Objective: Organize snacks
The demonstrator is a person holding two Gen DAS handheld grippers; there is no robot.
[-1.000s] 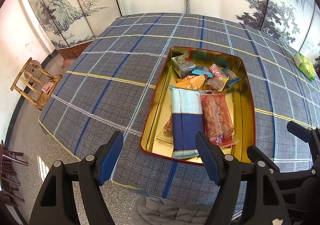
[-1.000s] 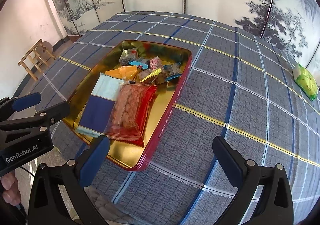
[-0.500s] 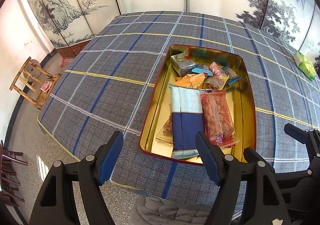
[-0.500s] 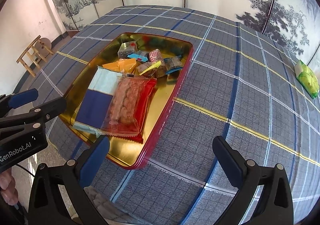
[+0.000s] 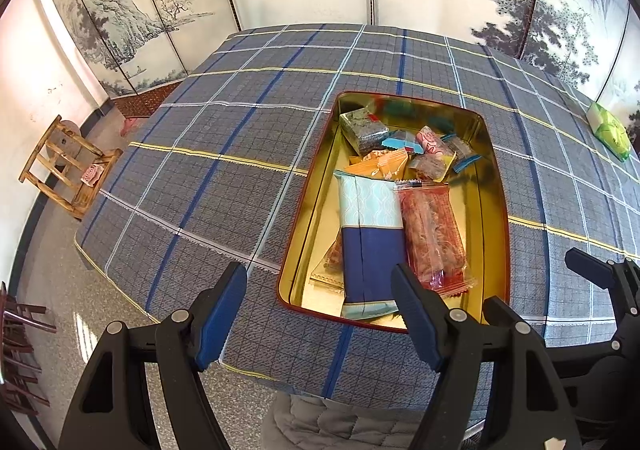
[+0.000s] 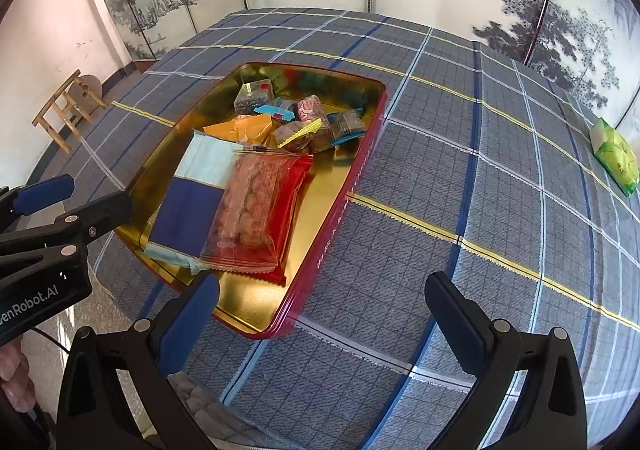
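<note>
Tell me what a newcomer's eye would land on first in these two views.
The gold tin tray with its red outer wall draws the eye first, sitting on the blue plaid tablecloth and heaped with wrapped snacks. Nearest the camera in it, a red packet overlaps a light and dark blue packet. A lone green packet lies far off toward the cloth's right edge, and both the left gripper and right gripper hang open and empty.

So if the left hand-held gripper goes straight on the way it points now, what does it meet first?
Probably the near left rim of the gold tin, or the checked tablecloth just beside it; depth is unclear. The left hand-held gripper is open and empty.
</note>
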